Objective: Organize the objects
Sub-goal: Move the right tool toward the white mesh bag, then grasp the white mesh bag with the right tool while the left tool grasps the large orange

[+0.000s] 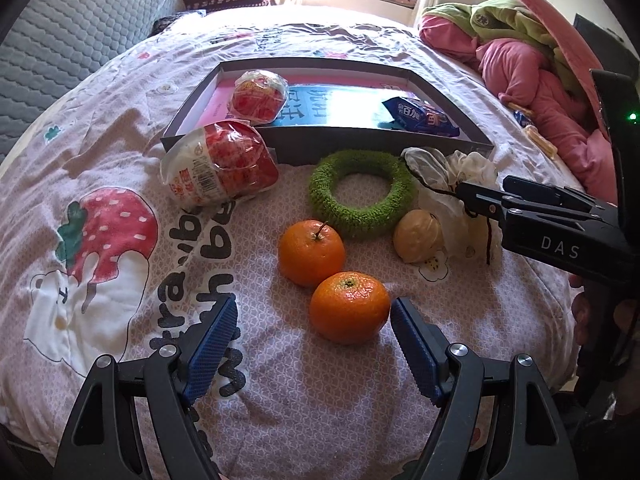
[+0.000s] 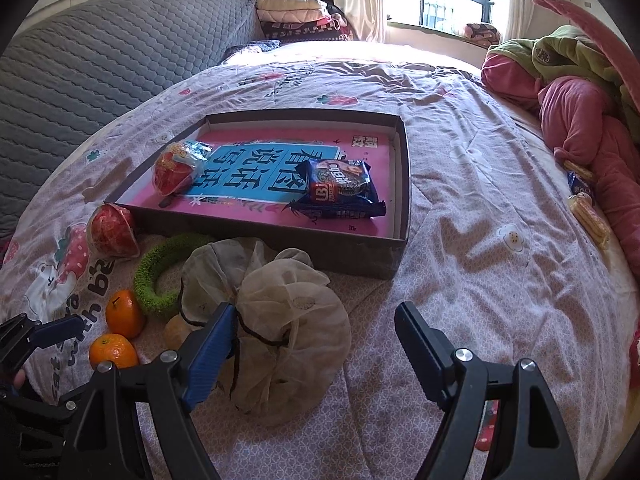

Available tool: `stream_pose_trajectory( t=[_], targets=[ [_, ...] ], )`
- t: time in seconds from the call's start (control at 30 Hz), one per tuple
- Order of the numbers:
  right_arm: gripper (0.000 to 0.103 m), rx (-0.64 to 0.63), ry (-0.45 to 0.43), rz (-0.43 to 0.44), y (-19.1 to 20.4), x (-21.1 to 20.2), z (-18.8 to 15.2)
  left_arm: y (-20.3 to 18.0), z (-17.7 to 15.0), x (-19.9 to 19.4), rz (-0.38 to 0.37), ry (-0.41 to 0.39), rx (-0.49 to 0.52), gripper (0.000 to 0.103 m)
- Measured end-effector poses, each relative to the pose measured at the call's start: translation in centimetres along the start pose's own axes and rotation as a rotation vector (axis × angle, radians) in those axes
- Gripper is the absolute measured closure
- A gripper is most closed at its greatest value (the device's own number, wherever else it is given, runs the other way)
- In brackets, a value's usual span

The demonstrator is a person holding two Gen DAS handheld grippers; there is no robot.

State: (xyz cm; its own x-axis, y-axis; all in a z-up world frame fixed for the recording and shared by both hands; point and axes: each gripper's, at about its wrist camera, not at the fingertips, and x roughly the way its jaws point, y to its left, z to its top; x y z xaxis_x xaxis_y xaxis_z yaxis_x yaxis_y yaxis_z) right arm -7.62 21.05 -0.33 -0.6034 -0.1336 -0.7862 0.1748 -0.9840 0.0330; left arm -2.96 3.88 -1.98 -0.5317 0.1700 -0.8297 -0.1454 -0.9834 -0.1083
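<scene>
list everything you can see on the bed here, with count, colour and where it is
tray: 1, grey walls, pink and blue printed floor, middle of the bed
red snack packs: 2, red and white, one inside the tray, one on the quilt against the tray's near left corner
biscuit pack: 1, dark blue, inside the tray
ring: 1, fuzzy green, on the quilt in front of the tray
oranges: 2, orange, touching, in front of the ring
walnut: 1, tan, beside the ring
mesh pouch: 1, off-white with dark drawstring, in front of the tray
clothes pile: pink and green, right edge of the bed
left gripper: open, blue fingers either side of the near orange
right gripper: open, over the pouch
</scene>
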Motion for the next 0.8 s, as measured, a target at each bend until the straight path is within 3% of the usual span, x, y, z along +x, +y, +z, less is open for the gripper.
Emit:
stream_pose_trajectory(
  t=[0.1, 0.23, 0.6, 0.8],
  targets=[
    [0.042, 0.007, 0.009, -0.001, 0.0, 0.4, 0.0, -0.2, -0.2, 0.1, 0.008, -0.002, 0.010, 0.023],
    [0.049, 0.003, 0.024, 0.012, 0.3, 1.0, 0.0, -0.4, -0.3, 0.4, 0.003, 0.016, 0.015, 0.024],
    [0.082, -0.042, 0.025, -0.019, 1.1, 1.6, -0.1, -1.4, -0.6, 0.3, -0.044, 0.038, 0.061, 0.062],
    [0.084, -0.056, 0.019, -0.024, 1.3, 1.5, 0.1, -1.0, -0.5, 0.3, -0.075, 0.045, 0.046, 0.063]
  ],
)
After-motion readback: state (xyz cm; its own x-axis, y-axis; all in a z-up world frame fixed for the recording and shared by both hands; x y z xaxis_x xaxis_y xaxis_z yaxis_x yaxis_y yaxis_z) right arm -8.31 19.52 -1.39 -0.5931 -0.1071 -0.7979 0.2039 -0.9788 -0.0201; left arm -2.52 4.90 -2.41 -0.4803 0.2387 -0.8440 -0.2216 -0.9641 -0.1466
